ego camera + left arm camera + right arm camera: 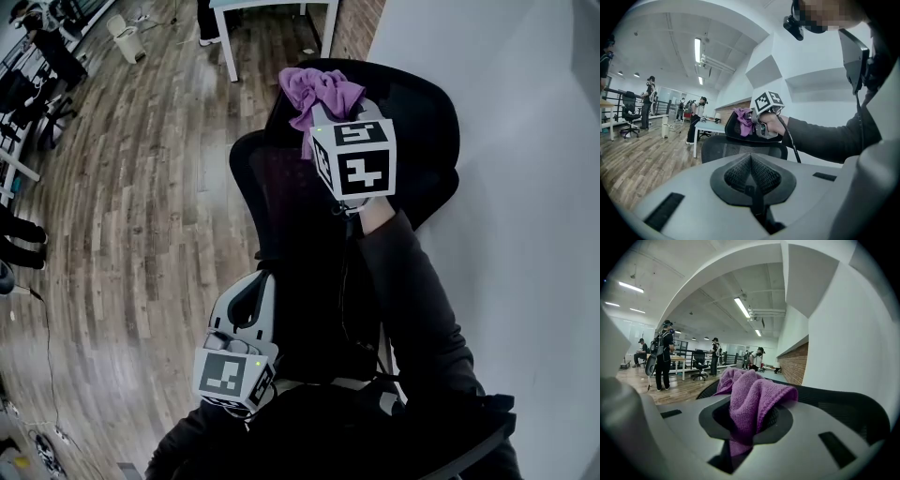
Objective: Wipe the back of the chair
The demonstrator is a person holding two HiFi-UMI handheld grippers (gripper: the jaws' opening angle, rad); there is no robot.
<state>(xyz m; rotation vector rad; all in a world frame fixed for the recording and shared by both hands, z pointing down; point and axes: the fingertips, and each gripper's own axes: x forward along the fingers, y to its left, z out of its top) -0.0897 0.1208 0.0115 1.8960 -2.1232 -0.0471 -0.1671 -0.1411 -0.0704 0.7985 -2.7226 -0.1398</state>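
A black mesh office chair (pixel 281 202) stands against the wall, its headrest (pixel 412 103) uppermost in the head view. My right gripper (pixel 323 114) is shut on a crumpled purple cloth (pixel 322 91), which rests at the headrest's top edge. In the right gripper view the cloth (pixel 750 397) bulges out between the jaws, with the headrest rim (pixel 843 408) right behind it. My left gripper (pixel 251 292) hangs lower, beside the left side of the chair back, shut with nothing in it. In the left gripper view it (pixel 751 180) points at the chair back (pixel 740 150) and the cloth (pixel 743 121).
A white wall (pixel 525 187) runs close along the chair's right side. A white table (pixel 272 23) and a brick wall (pixel 356 28) lie beyond the chair. Wooden floor (pixel 141 206) spreads to the left, with a white bin (pixel 125 37) and people standing far off.
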